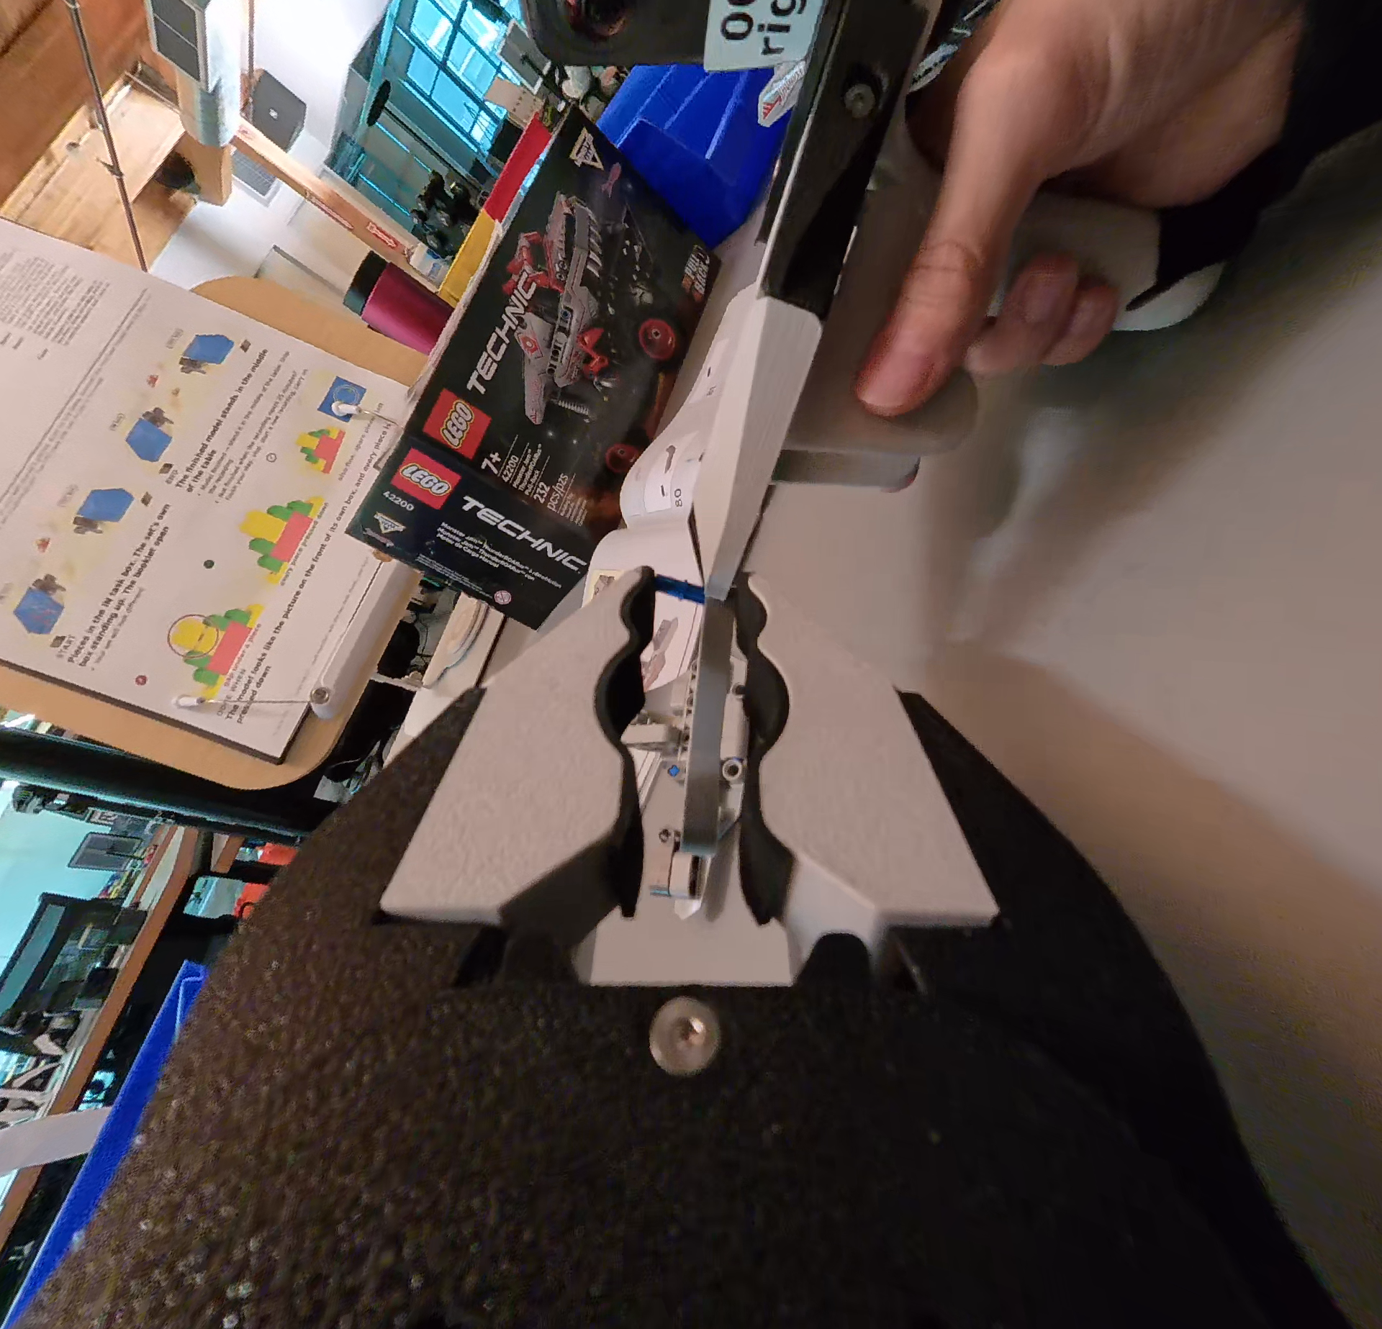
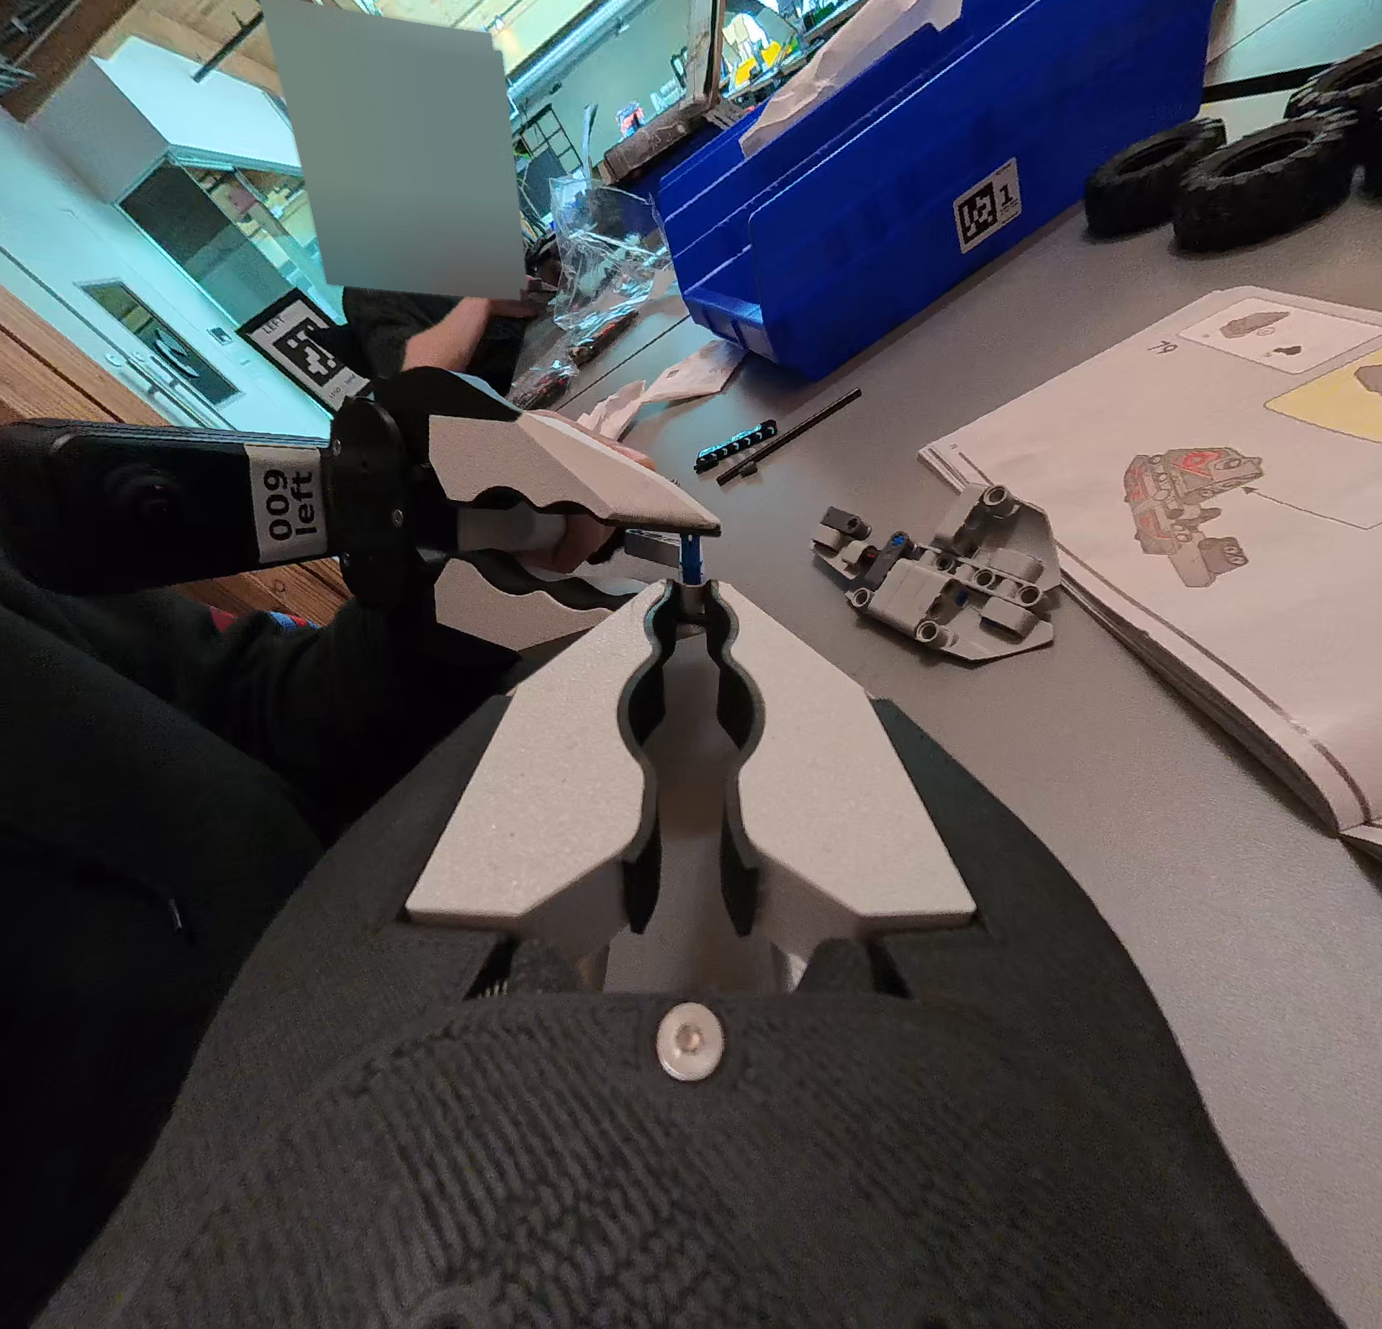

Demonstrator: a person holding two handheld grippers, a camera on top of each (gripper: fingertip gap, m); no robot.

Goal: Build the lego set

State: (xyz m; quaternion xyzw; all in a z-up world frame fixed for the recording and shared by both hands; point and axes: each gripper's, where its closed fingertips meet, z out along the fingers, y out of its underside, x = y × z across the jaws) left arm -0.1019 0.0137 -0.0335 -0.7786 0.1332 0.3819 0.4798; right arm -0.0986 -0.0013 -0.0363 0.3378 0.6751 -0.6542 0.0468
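The left tool [image 1: 692, 740] is clamped on a grey lego assembly [image 1: 703, 770] lying lengthwise between its fingers, and the right tool [image 2: 689, 605] is pinched tight on a small blue pin [image 2: 691, 557] at its very tips, the pin's far end touching that assembly just under the left tool's upper finger [image 2: 598, 482]. In the left wrist view the right tool's body and the hand [image 1: 1047, 172] holding it block most of the worktop [image 1: 1159, 620] beyond. Around them: one black set box [image 1: 546, 366] standing upright, one printed sheet on a board [image 1: 164, 486] beside it, one open instruction booklet [image 2: 1196, 545], one second grey sub-assembly [image 2: 965, 583] lying just beside the booklet's edge, one black beam [image 2: 736, 447] and one thin black axle [image 2: 793, 433] close together, a blue bin [image 2: 897, 209], a crumpled clear bag [image 2: 598, 239], and at least three black tyres [image 2: 1234, 179] at the far right; more may lie past the frame edge.
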